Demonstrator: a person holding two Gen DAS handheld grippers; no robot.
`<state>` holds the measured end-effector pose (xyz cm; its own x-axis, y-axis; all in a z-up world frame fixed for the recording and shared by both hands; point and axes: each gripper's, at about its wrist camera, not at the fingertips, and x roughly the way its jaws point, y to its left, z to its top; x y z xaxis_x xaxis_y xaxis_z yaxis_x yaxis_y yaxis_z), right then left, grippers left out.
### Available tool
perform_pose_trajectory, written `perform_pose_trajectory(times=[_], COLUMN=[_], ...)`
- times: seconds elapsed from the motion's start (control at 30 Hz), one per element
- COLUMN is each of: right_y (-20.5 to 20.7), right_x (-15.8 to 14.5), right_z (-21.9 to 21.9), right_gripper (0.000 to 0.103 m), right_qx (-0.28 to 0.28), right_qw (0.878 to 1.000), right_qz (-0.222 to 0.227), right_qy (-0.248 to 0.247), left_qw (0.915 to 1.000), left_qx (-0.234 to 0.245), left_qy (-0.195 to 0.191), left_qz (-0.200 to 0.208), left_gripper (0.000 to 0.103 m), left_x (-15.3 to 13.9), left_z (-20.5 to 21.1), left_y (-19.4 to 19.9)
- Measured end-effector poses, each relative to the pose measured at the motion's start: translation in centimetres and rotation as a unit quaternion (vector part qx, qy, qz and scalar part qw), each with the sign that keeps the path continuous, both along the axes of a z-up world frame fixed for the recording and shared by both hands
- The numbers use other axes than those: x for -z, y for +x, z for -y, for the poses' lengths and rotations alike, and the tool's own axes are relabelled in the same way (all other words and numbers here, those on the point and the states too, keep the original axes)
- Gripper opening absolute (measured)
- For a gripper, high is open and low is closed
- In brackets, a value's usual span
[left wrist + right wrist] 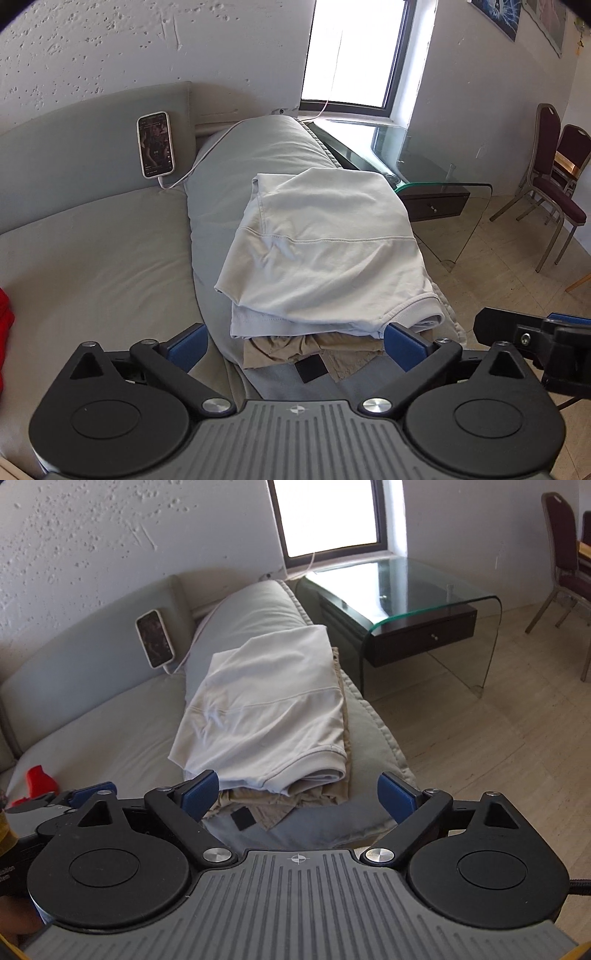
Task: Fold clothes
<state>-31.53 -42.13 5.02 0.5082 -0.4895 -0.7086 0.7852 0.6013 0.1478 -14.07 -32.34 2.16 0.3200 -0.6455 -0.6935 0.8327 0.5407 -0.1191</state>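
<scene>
In the left wrist view, the left gripper (293, 345) is wide open and holds nothing. Just past it, a folded pale grey cotton shirt (325, 251) lies on top of a crumpled tan cloth (314, 350), both on the fat grey sofa arm (236, 177). In the right wrist view, the right gripper (299, 797) is wide open and empty too, near the same pile. The sofa arm is round, so I think the pile could slide off to the floor on the right if bumped.

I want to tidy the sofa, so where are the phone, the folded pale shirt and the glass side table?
phone (155, 144), left wrist view, screen.
folded pale shirt (325, 251), left wrist view, top panel.
glass side table (424, 590), right wrist view, glass top.
</scene>
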Motion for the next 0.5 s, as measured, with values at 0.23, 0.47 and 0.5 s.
perform_pose_trajectory(times=[0.23, 0.47, 0.5], right_y=[0.1, 0.0, -0.1], right_x=[-0.6, -0.9, -1.0], right_z=[-1.5, -1.8, -1.8], right_gripper=[0.094, 0.094, 0.094], right_qx=[-0.007, -0.006, -0.006], right_qw=[0.999, 0.998, 0.998], right_qz=[-0.037, -0.049, -0.050], right_qy=[-0.020, -0.026, -0.027], left_qw=[0.9997, 0.9996, 0.9996], left_qx=[-0.004, 0.003, 0.004], left_qy=[-0.001, 0.000, 0.000], left_qz=[-0.023, -0.029, -0.028], left_gripper=[0.102, 0.102, 0.102], left_x=[0.1, 0.1, 0.1], left_z=[-1.0, -0.9, -0.8], left_y=[0.0, -0.1, -0.2])
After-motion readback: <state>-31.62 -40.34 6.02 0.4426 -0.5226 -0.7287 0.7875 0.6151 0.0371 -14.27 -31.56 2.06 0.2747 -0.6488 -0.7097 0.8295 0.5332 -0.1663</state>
